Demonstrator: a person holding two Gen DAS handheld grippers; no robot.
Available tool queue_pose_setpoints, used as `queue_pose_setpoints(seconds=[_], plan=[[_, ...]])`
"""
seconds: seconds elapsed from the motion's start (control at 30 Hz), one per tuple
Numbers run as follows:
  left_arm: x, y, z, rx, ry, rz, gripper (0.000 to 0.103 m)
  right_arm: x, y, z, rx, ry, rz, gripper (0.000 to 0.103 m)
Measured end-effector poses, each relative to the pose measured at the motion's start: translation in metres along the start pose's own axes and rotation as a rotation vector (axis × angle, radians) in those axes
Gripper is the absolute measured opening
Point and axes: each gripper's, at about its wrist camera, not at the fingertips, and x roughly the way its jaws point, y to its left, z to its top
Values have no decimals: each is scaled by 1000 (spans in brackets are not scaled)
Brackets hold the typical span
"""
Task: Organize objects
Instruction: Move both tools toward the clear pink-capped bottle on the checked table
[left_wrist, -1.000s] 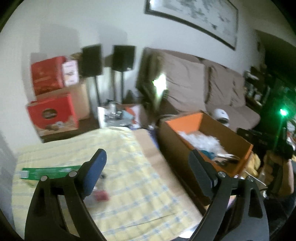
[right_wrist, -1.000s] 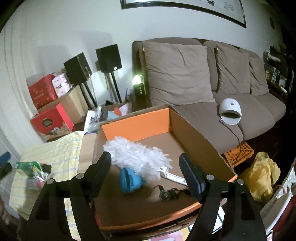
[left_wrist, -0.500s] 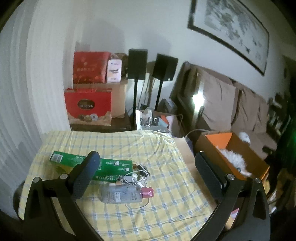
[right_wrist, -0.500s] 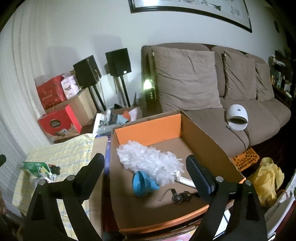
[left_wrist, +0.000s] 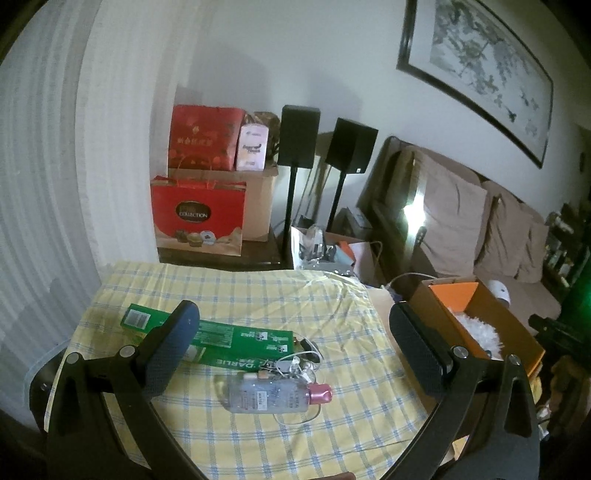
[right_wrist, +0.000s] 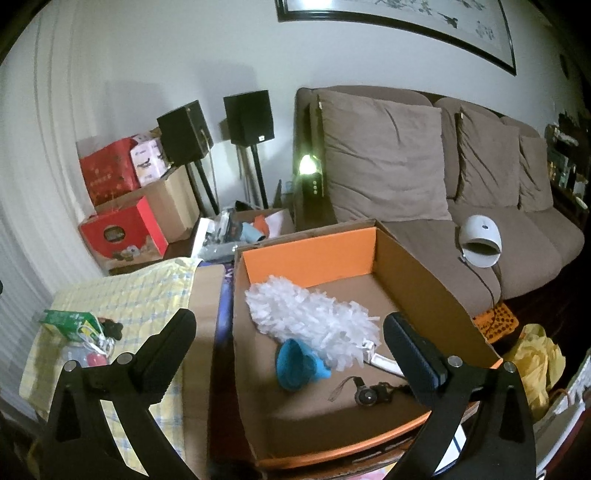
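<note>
The items to be sorted lie in two groups. On the yellow checked tablecloth sit a long green carton, lying flat, a clear bottle with a pink cap on its side just in front of it, and a tangle of white cable between the two, touching both. The left gripper hangs above this group with its jaws spread wide and nothing between them.

To the right of the table stands an open cardboard box with an orange inner flap. Inside it lie a white fluffy duster, a blue funnel resting against the duster's near edge, and a small black strapped item near the front wall; what it is cannot be made out. The right gripper is poised over the box, jaws wide apart and empty.

Behind the box is a brown sofa with three back cushions and a white domed device on its seat. Two black speakers on stands are against the wall, beside red gift bags and a cardboard carton. A yellow plastic bag lies on the floor to the right of the box.
</note>
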Motion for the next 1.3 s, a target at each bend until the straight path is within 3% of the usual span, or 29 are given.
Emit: queue_pose_setpoints(seconds=[0.2,0.33,0.73,1.13,1.3], plan=[[10,3,-3,24,49,-7,103,5,9,-1,-16,4,30,102],[14,9,-5,-18,40,72,103,10,13,-3,-49,19,3,102],[21,30,-16,-75,2,140,103,17,16,-6,-64,27,-20,102],[35,40,-23,36,6,178,103,30,54,-15,-155,32,-14,102],[37,66,-21,-2,1,183,103,40,73,-22,-177,50,31,102]])
